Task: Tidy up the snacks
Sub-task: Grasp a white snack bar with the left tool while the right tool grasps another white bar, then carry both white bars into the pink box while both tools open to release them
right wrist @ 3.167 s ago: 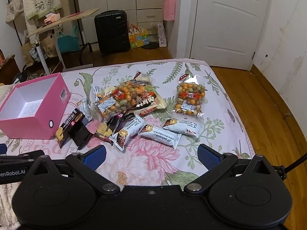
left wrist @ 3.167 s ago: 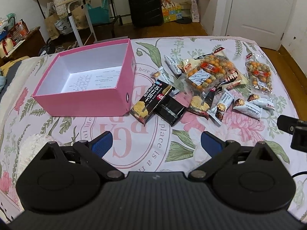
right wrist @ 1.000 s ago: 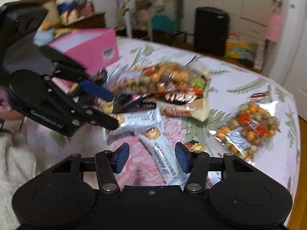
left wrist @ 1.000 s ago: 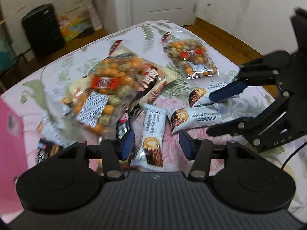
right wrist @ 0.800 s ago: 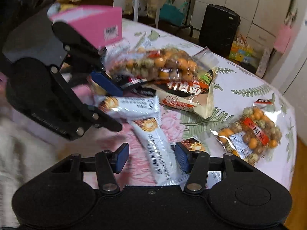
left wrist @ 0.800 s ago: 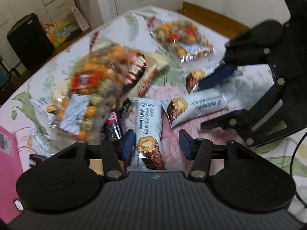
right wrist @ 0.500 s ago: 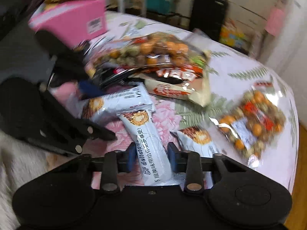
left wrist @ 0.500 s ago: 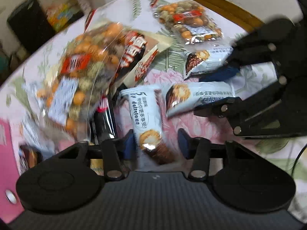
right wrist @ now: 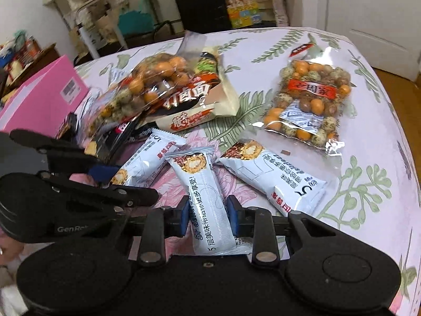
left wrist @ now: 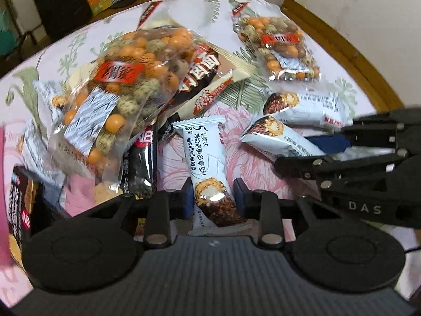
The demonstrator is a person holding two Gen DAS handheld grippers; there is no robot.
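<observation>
— Blue pads of the left gripper [left wrist: 212, 197] were seen drawn in on either side of a white bar [left wrist: 210, 168], touching its wrapper; it looked clamped, though the bar was not yet lifted off the bedspread [right wrist: 381, 137].

— And the right gripper [right wrist: 208, 217]?

— The same was noted there: its pads were pressed against a second bar [right wrist: 208, 205]. Half a second earlier both pairs had been set wider, with a gap beside each wrapper, so the closing had only just been done. A double pickup was judged to be under way.

— What was found farther out?

— A third bar [right wrist: 273, 176] was left beside the right one, unheld. Beyond lay two nut bags, the big bag [left wrist: 126, 79] on the heap and the small bag [right wrist: 310, 100] apart. The box [right wrist: 44, 97] was seen at the far left edge of the right view.

— Compared with three seconds before?

— Then both grippers had been held wide open, well back from the pile, with the whole box in view. The box was judged empty, so the task was barely begun.
</observation>
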